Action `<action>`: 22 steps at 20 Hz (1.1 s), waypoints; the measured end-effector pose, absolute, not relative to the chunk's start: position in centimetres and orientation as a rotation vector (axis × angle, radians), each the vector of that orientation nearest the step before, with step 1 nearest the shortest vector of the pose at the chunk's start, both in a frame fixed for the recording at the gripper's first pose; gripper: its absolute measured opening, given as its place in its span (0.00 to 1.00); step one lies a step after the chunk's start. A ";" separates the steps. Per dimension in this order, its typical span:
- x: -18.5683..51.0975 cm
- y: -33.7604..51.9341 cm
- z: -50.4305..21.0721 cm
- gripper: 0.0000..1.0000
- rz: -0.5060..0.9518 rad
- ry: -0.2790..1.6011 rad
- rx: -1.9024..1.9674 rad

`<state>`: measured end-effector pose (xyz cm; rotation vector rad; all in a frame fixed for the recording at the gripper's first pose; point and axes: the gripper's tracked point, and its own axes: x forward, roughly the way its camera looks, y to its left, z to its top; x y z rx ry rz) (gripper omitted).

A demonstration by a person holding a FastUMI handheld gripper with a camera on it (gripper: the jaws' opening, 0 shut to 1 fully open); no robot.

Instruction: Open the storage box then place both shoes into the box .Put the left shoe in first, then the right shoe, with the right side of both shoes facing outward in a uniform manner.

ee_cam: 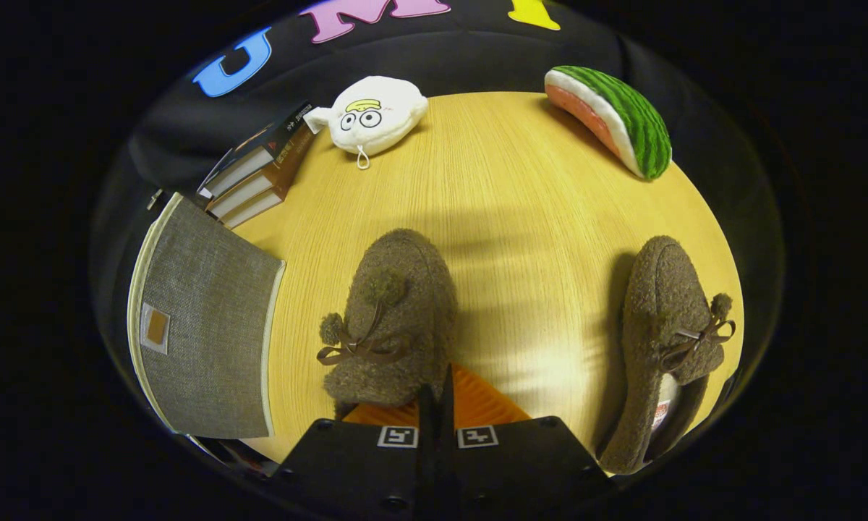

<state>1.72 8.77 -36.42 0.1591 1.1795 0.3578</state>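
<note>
My gripper [443, 387] is shut, its two fingers pressed together with nothing visible between them. Just ahead of the fingers and slightly left lies a brown fuzzy shoe [394, 318] with a bow and pom-poms, its toe pointing away and its heel end against the left finger's orange side. The second brown shoe [662, 340] lies to the right, apart from the fingers, toe pointing away and its opening toward me. To the left of the fingers sits the grey fabric storage box [206, 325], lid closed, with a small brown tab on its top.
On the round wooden table [506, 202], a stack of books [257, 177] sits beyond the box. A white plush toy [372, 116] and a watermelon-slice plush [615, 119] rest at the far edge. Bare wood lies between the shoes.
</note>
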 end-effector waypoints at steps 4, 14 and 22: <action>1.7 8.9 -33.8 0.05 0.348 1.154 0.223; 1.7 10.7 -21.0 0.05 0.352 1.038 0.470; 1.3 18.5 -12.0 0.05 0.459 1.000 0.643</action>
